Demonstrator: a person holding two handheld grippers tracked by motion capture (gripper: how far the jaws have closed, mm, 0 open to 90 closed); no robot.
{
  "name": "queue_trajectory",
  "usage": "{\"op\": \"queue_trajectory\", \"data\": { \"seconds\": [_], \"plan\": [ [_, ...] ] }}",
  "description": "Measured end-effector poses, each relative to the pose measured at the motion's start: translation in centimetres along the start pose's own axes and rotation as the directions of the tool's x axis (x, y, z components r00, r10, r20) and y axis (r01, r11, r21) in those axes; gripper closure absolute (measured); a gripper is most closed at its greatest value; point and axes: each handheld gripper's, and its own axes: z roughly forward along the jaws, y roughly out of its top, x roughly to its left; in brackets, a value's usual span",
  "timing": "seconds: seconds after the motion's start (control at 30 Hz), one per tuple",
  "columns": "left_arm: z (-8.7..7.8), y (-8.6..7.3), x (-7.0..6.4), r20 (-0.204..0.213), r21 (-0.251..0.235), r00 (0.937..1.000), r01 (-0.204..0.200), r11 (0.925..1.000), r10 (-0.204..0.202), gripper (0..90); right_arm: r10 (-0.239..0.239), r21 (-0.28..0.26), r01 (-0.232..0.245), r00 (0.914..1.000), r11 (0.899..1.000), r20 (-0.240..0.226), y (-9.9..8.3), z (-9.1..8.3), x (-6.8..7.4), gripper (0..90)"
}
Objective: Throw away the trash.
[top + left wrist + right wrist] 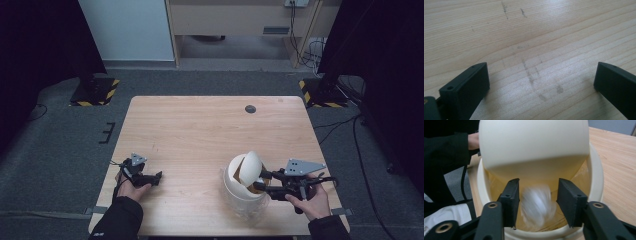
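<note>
A cream bin [243, 195] with a swing lid [248, 167] stands on the table near its front right. The lid [534, 145] is tilted inward. My right gripper [258, 180] reaches over the bin's rim [596, 170], jaws apart. A blurred white wad [537, 206] sits between the jaws of the right gripper [537, 192], over the bin's lined inside; I cannot tell whether they touch it. My left gripper [157, 177] rests low over the table's front left. In its own view the left gripper [541, 80] is open over bare wood.
The wooden table [200, 130] has a small dark round cap [250, 109] near its far edge. Faint grey scuff marks [531, 77] line the wood. Dark stands with striped bases [95, 92] flank the table on grey carpet. A dark sleeve [446, 165] is left of the bin.
</note>
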Motion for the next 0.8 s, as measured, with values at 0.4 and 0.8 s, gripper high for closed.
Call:
{"op": "queue_trajectory", "data": {
  "seconds": [0.4, 0.8],
  "plan": [
    [0.0, 0.0, 0.0, 0.0, 0.0, 1.0, 0.0, 1.0, 0.0, 0.0, 0.023, -0.106, -0.018, 0.9987, 0.994, 0.046, 0.6, -2.9, -0.9, 39.9],
    [0.0, 0.0, 0.0, 0.0, 0.0, 1.0, 0.0, 1.0, 0.0, 0.0, 0.123, -0.164, -0.081, 0.9568, 0.983, 0.263, -1.5, -4.4, -4.5, 19.4]
  ]
}}
